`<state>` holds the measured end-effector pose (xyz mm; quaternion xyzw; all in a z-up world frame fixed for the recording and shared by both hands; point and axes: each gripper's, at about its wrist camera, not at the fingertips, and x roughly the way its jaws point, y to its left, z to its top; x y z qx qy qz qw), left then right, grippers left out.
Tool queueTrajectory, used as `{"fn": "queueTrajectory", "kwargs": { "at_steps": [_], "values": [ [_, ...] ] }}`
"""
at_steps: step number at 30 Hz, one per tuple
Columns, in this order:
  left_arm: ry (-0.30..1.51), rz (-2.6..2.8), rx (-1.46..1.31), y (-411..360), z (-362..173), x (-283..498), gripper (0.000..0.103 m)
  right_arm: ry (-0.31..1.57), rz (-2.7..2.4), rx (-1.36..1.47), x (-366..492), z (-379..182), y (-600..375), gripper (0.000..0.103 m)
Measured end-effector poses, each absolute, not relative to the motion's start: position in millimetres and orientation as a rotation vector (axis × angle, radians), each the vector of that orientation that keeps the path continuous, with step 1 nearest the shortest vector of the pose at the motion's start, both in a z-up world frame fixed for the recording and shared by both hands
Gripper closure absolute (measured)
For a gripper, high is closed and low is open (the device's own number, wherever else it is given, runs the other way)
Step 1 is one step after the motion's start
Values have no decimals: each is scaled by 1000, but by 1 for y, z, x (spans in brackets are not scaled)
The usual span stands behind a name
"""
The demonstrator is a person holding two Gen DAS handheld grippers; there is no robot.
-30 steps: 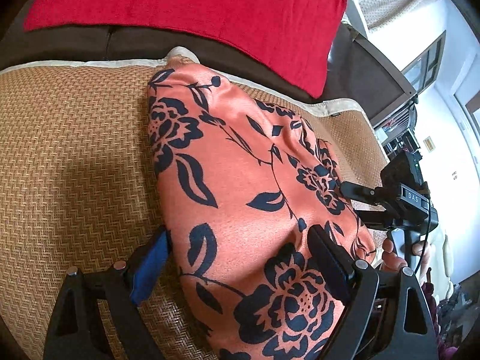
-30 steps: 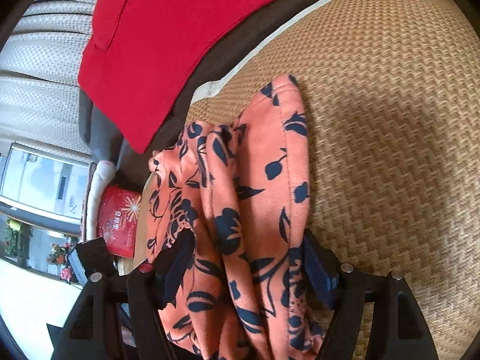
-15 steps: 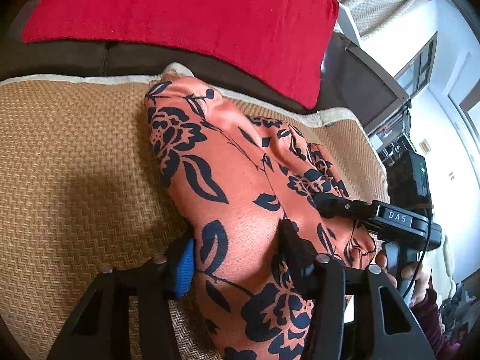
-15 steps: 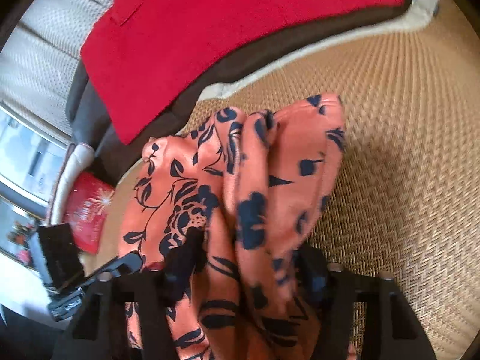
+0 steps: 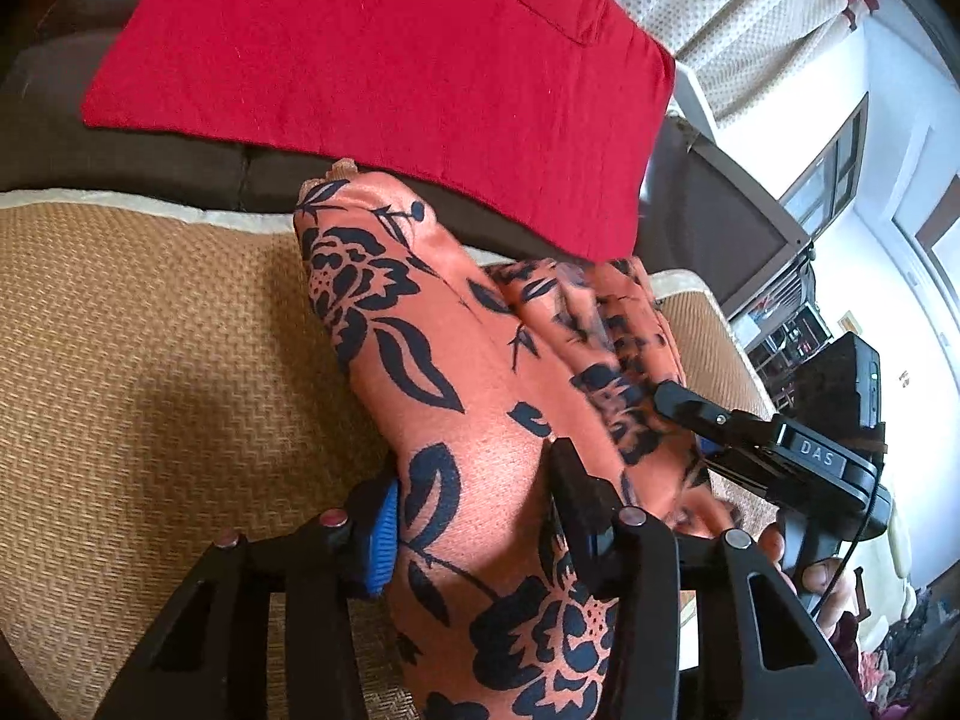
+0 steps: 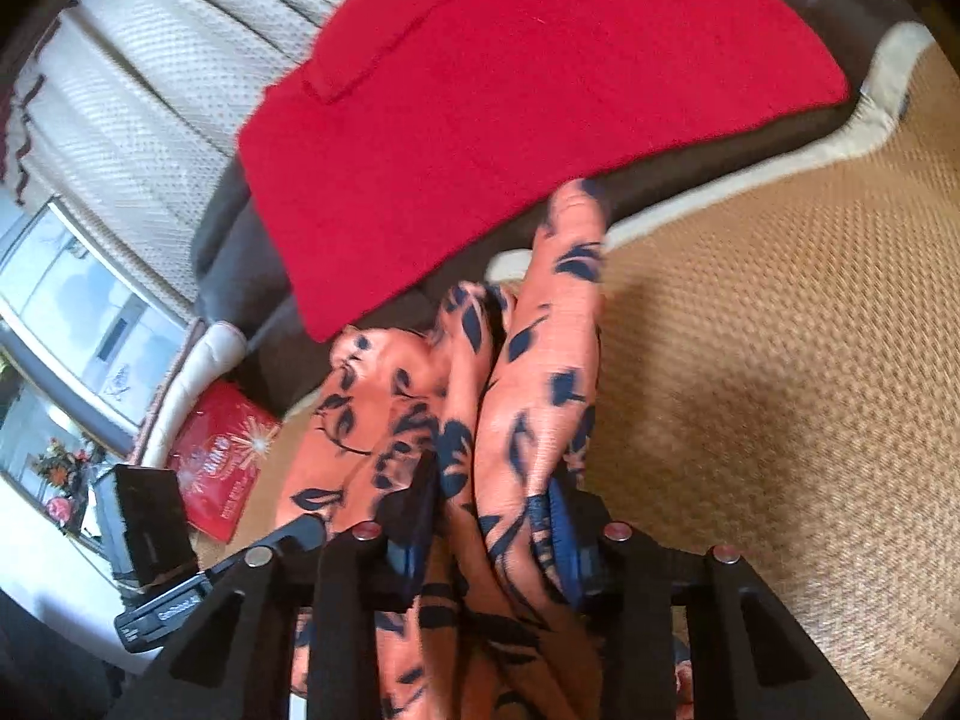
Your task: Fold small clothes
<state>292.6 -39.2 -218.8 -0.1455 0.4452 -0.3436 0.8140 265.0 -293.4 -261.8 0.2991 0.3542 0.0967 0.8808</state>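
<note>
A tan woven rattan mat, coarse and herringbone-textured with a cream fabric edging, is spread over a dark brown sofa, and a flat red knitted cloth is draped over the sofa's far back. On the mat lies the task's thing, a small orange satin garment with a navy flower print, which a second ago was spread broad and smooth and is now drawn up into a narrower, ridged bundle, its right side bunched into soft pleats. Compared with that earlier view, both pairs of jaws have been brought much closer together. The left gripper is closing, with the near left part of the cloth pinched between its blue pad and black finger; the right gripper is closing too, with several gathered layers clamped between its fingers (blur hides the exact contact). From this it is judged that both near edges have been seized and lifted slightly, so a fold toward the far end can be carried out next. The slippery, sheeny fabric is likely to slide if gripped loosely.
</note>
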Motion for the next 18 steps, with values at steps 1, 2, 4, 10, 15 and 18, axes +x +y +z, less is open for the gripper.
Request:
{"fn": "queueTrajectory", "kwargs": {
  "at_steps": [1, 2, 4, 10, 15, 18],
  "values": [
    [945, -736, -315, -38, -217, 292, 55, 727, 217, 626, 264, -259, -290, 72],
    [942, -740, -319, -38, -216, 291, 56, 725, 242, 628, 266, -256, -284, 72],
    [949, -729, -303, -36, -217, 291, 56, 757, 244, 596, 271, -256, -268, 72],
    [1037, -629, -267, -29, -243, 302, 54, 817, 194, 573, 280, -266, -268, 70],
    [1079, -573, -275, -25, -254, 310, 37, 918, 108, 649, 282, -284, -315, 52],
    [1091, -556, -277, -22, -259, 314, 32, 951, 81, 675, 282, -295, -335, 23]
  ]
}}
